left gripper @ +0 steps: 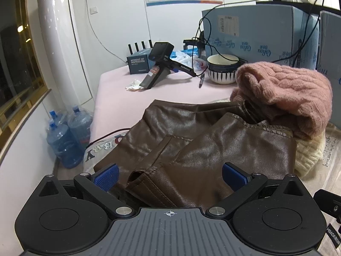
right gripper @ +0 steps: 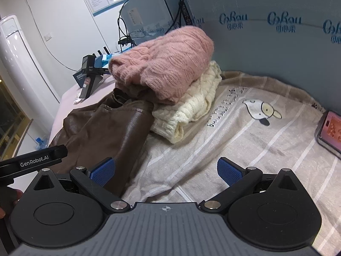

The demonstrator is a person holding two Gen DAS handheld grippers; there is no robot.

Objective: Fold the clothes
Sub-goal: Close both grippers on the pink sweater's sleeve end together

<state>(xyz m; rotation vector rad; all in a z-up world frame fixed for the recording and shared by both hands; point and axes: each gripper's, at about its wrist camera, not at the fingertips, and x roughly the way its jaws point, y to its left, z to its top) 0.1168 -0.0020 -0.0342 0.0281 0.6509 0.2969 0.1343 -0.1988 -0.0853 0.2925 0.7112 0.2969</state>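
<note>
left gripper (left gripper: 169, 177) wide open right over brown leather jacket (left gripper: 191, 140), right gripper (right gripper: 166, 171) open too above striped blanket (right gripper: 245, 140), pink sweater (right gripper: 162, 64) stacked on cream sweater (right gripper: 191, 108) ahead, "GenRobot.AI" on the left, blue boxes (right gripper: 266, 42) reading "CoRou" behind

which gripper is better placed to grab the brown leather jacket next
Left. The left gripper is open right over the brown leather jacket, leather between its fingers. The right gripper is open over the striped blanket, jacket off to its side.
</note>
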